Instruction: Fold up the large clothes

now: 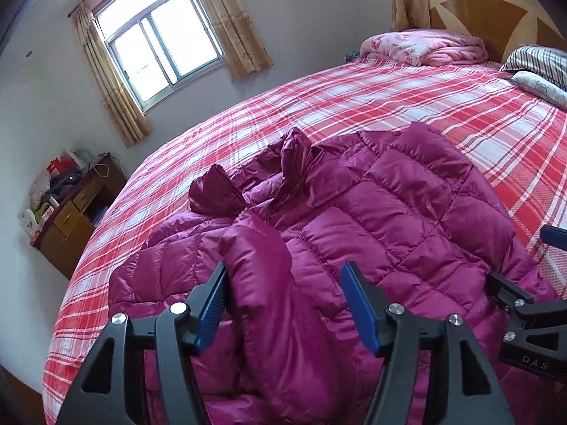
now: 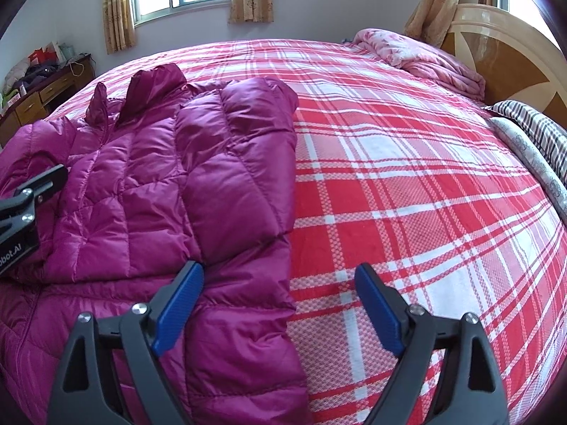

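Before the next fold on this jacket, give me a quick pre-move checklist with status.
1. Left hand-held gripper open: ok, a puffy fold of the jacket sits between the pads, not pinched.
2. Right hand-held gripper open: ok, nothing held, it straddles the jacket's right edge.
3. Jacket fully on the bed: cannot tell, the near hem is out of view.
4. Right side folded in: ok, a panel lies over the body.
5. Left sleeve folded in: ok, it lies across the front.
6. Room to fold toward the collar: ok, open bedspread beyond; the pink blanket is far off.
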### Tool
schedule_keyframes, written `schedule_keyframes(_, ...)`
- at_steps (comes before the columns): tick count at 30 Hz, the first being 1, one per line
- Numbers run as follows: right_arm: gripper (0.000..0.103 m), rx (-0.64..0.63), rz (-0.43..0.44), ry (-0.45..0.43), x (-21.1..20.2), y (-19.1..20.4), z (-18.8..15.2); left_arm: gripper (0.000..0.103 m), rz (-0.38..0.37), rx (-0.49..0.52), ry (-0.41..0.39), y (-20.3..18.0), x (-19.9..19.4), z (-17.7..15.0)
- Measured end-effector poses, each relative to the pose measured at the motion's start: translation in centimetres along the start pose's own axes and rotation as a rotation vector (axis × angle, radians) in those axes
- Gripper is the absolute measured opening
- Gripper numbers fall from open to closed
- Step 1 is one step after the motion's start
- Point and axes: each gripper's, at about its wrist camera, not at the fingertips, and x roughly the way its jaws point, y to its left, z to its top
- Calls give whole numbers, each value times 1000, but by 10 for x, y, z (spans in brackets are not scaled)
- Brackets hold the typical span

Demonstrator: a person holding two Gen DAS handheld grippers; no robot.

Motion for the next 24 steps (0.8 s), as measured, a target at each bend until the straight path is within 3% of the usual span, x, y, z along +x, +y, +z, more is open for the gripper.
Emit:
schedule_keyframes(9, 90, 16, 19, 4, 1, -3, 0, 83, 6, -45, -85, 32, -33, 4)
schedule_keyframes(15, 91, 12, 10, 4, 2, -3, 0, 83, 65, -104, -34, 77, -16, -13)
schedule_keyframes(19, 91, 12, 10, 6, 2, -3, 1, 83, 67, -148, -60, 100, -24, -22)
schedule_keyframes(24, 91, 20, 23, -17, -8, -5, 3, 84, 172, -192, -71, 142, -24, -40)
